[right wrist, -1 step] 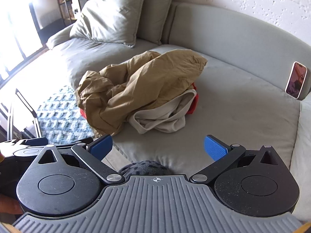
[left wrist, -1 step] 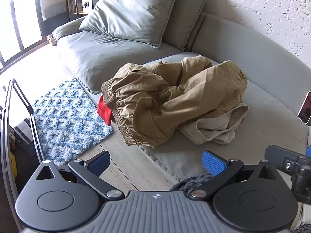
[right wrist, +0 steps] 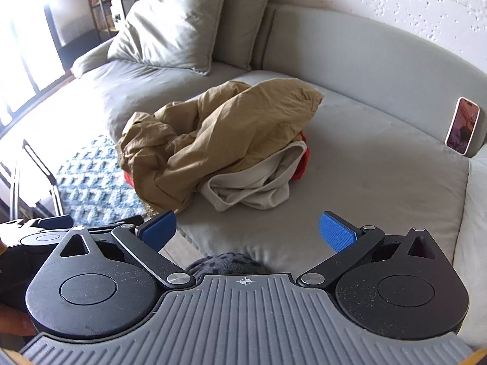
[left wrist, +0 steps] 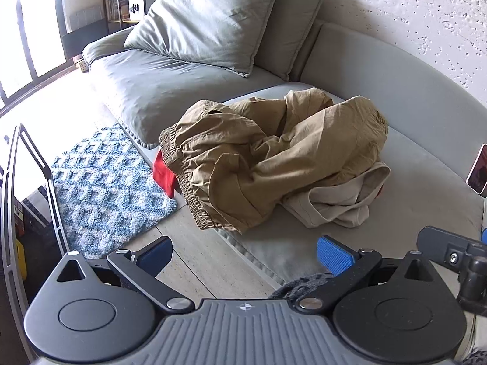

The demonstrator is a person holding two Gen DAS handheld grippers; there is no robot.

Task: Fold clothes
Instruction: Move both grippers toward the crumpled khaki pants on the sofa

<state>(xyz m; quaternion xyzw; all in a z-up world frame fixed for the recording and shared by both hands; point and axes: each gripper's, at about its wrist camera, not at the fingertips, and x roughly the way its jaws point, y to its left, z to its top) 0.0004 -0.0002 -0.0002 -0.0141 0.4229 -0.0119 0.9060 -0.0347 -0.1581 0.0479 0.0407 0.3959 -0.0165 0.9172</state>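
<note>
While both grippers, left and right, gape empty, reach for the tan trousers heaped on the sofa; pinch the waistband, one layer only.

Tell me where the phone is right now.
The phone stands propped against the sofa backrest at the right edge of the right wrist view, well to the right of the tan clothes pile; the left wrist view shows it at its right edge.

Crumpled tan cotton shorts cover a pale beige garment and a bright red cloth on the grey-green sofa; the shaggy floor rug shows blue-and-white checks.
</note>
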